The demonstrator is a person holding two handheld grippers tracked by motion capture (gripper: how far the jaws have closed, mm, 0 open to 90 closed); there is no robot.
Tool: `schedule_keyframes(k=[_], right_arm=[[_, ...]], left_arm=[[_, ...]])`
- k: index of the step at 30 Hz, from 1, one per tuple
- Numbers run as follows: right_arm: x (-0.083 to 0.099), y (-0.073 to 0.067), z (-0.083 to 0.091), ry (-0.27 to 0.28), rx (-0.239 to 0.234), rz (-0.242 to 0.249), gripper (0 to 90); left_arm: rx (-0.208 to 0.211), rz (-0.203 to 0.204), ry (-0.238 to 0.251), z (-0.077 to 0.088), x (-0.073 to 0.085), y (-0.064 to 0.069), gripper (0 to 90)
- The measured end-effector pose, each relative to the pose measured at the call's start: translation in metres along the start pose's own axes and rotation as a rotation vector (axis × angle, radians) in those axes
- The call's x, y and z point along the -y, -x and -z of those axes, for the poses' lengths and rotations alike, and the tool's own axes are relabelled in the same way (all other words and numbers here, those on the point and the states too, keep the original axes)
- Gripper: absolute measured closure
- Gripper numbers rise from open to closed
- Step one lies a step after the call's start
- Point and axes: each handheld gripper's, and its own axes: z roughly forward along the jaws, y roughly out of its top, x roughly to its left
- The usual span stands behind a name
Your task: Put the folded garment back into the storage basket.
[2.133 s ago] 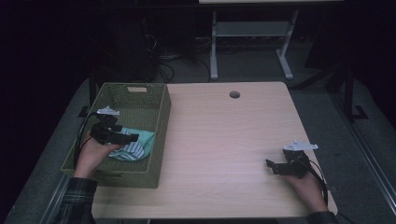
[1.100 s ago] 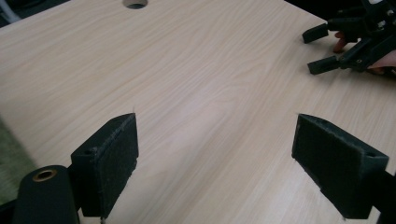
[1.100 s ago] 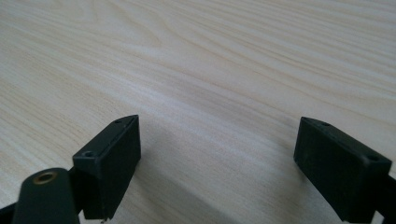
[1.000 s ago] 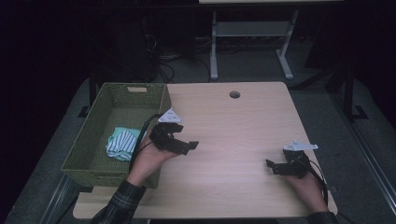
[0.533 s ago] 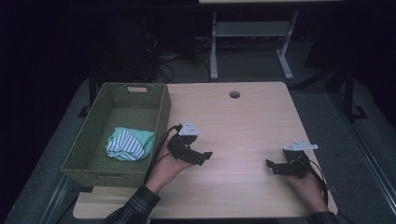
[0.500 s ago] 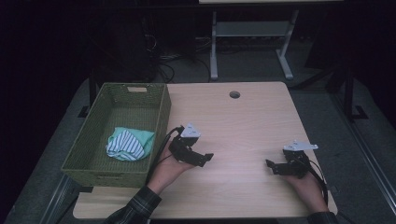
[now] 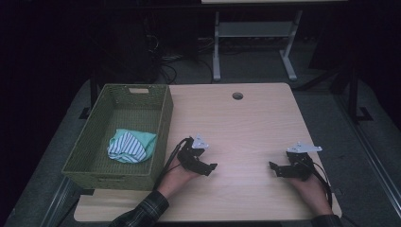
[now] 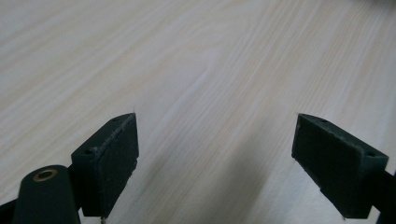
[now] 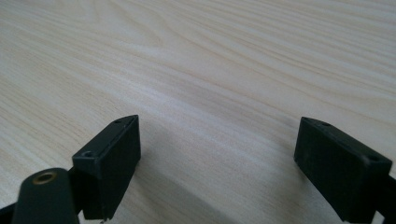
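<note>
Wood tabletop, dark room. Striped cloth lies inside green basket, far left. L gripper and R gripper both agape, empty, low on table near edge. Stowing looks done; nothing left.

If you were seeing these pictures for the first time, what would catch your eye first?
The green woven basket at the table's left edge stands out, with a crumpled striped cloth lying inside it. On the pale wooden table, the left hand-held gripper sits just right of the basket and the right hand-held gripper near the right edge, both with jaws open and nothing between them.
</note>
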Motion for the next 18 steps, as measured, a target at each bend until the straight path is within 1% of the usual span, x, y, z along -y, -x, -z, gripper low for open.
schedule_keyframes(k=[3,5,6,8,11,12,18], right_arm=[[0.0,-0.0001,0.0,0.0,-0.001,0.0,14.1],[0.0,-0.0001,0.0,0.0,-0.001,0.0,14.1],[0.0,-0.0001,0.0,0.0,-0.001,0.0,14.1],[0.0,-0.0001,0.0,0.0,-0.002,0.001,14.1],[0.0,-0.0003,0.0001,-0.001,-0.003,0.001,14.1],[0.0,-0.0003,0.0001,-0.001,-0.003,0.001,14.1],[0.0001,-0.0003,0.0001,-0.001,-0.003,0.002,14.0]], left_arm=[[-0.007,0.002,-0.036,-0.0078,0.0062,-0.0015,14.0],[-0.012,0.0,-0.037,-0.0091,0.0072,-0.0013,14.0],[-0.02,-0.007,-0.036,-0.0093,0.0076,-0.0004,13.7],[-0.02,-0.014,-0.038,-0.0094,0.0074,0.0002,13.8],[-0.02,-0.004,-0.022,-0.0097,0.0091,0.0018,13.9],[-0.019,-0.01,-0.024,-0.0093,0.0094,0.0015,13.9],[-0.019,-0.01,-0.01,-0.0091,0.0115,0.0015,13.6]])
